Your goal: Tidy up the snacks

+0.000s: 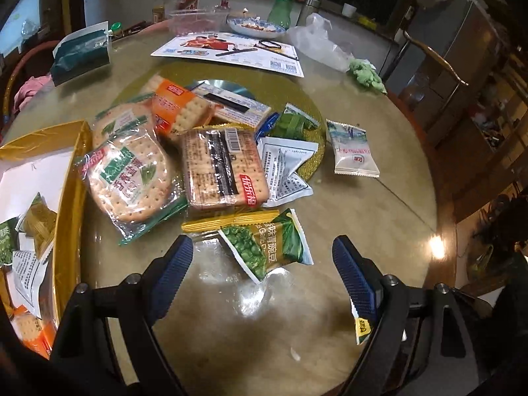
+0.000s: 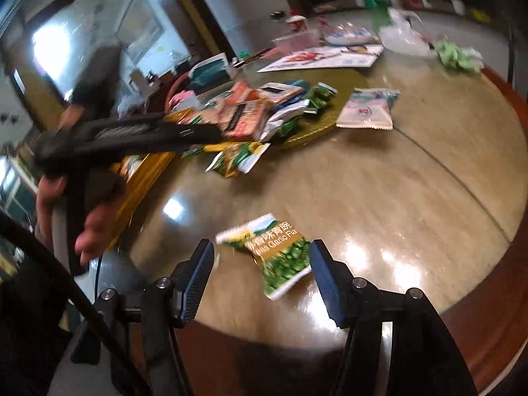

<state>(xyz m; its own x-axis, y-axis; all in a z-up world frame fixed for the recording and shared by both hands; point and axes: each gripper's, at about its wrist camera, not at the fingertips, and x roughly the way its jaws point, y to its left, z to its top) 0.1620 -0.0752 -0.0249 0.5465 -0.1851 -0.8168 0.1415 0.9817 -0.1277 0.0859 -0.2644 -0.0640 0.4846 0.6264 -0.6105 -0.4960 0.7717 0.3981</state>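
- The left gripper [image 1: 262,259] hangs over the round table [image 1: 379,204] with its blue pads wide apart and nothing between them.
- Just ahead of its fingertips a green pea pack [image 1: 267,247] lies flat on the tabletop, touching neither pad.
- A yellow wrapper [image 1: 231,221] lies just behind that pack, partly under it.
- Further back sits the snack pile: a round cracker pack [image 1: 128,178], a square cracker pack [image 1: 224,168], an orange cracker pack [image 1: 175,105] and several small sachets, resting on and around a gold disc [image 1: 313,151] in the table's centre.
- A white sachet [image 1: 353,148] lies alone to the right of the disc, apart from the pile.
- At the left edge a gold box [image 1: 71,178] holds a few packs already, among them small green ones and an orange one.
- The right gripper [image 2: 262,252] also stands open above the table near its wooden rim; its view is blurred.
- A second pea pack [image 2: 277,254] lies on the table between its pads; the right pad looks close to the pack's edge, but contact cannot be told.
- In the right view a hand [image 2: 66,204] holds the left gripper's black body near the box.
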